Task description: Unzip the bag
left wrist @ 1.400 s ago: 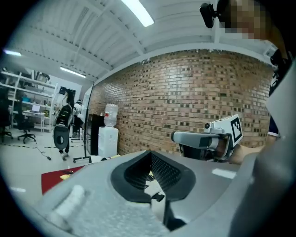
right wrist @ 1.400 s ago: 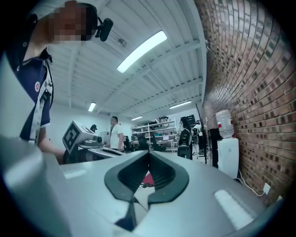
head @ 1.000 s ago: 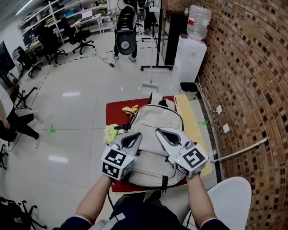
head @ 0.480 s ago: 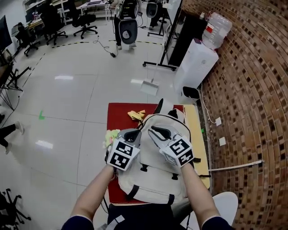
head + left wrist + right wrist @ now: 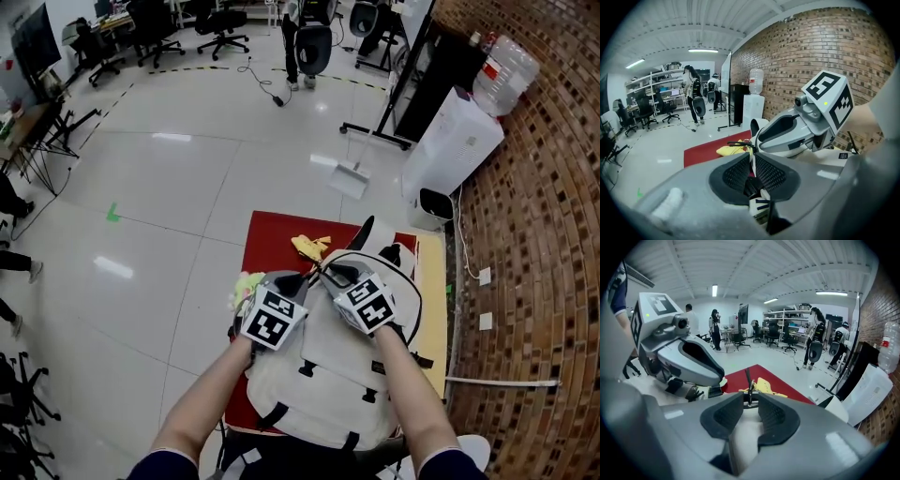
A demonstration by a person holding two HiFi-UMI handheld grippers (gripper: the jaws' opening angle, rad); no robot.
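Observation:
A beige backpack (image 5: 328, 366) lies on a red mat (image 5: 277, 234). Both grippers meet at its far top edge. My left gripper (image 5: 305, 277) pinches a thin strip of the bag's fabric (image 5: 752, 161) beside the zip; its jaws are opening, and the strip is still between the pads. The right gripper (image 5: 329, 272) is shut on the metal zip slider (image 5: 749, 394), whose black cord (image 5: 747, 376) sticks up past the fingertips. In the left gripper view the right gripper (image 5: 787, 136) is close ahead. The right gripper view shows the left gripper (image 5: 693, 362) at its left.
A yellow item (image 5: 311, 247) lies on the mat beyond the bag, and a pale green cloth (image 5: 246, 283) sits at the mat's left edge. A wooden table strip (image 5: 433, 281) runs along the right. A water dispenser (image 5: 455, 131) and brick wall (image 5: 544, 187) stand beyond.
Both grippers moved from the bag's near middle to its far top edge and came together. The right gripper's jaws, wide apart a second ago, have closed.

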